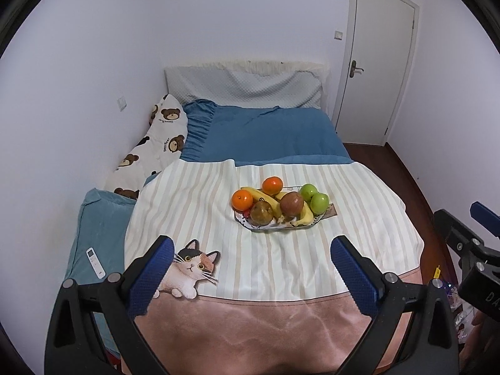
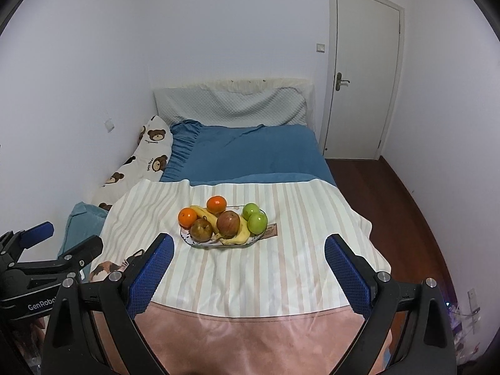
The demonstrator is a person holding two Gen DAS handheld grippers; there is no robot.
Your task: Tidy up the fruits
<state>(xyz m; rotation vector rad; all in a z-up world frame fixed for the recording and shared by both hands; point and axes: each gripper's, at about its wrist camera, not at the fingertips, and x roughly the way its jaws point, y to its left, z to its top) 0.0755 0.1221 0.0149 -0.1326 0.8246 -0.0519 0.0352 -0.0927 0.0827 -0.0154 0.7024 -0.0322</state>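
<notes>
Black claw [image 1: 251, 250] frames — blue textured pads [image 1: 353, 268], silver screws.

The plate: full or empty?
Full. The plate is heaped with oranges, bananas, green apples and two reddish-brown fruits.

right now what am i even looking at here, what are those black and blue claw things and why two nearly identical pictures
Those are two hand-held grippers; a person carries one in each hand, and no robot arm is involved. Each has a fisheye camera looking forward along its two blue-padded fingers, hence two similar pictures. One is from the left gripper, the other from the right gripper.

Both are open and hold nothing.

Ahead is a bed with a striped blanket. On it sits a patterned plate piled with fruit: two oranges, bananas, two green apples, a reddish apple and a brownish one. A white remote lies at the left.
</notes>
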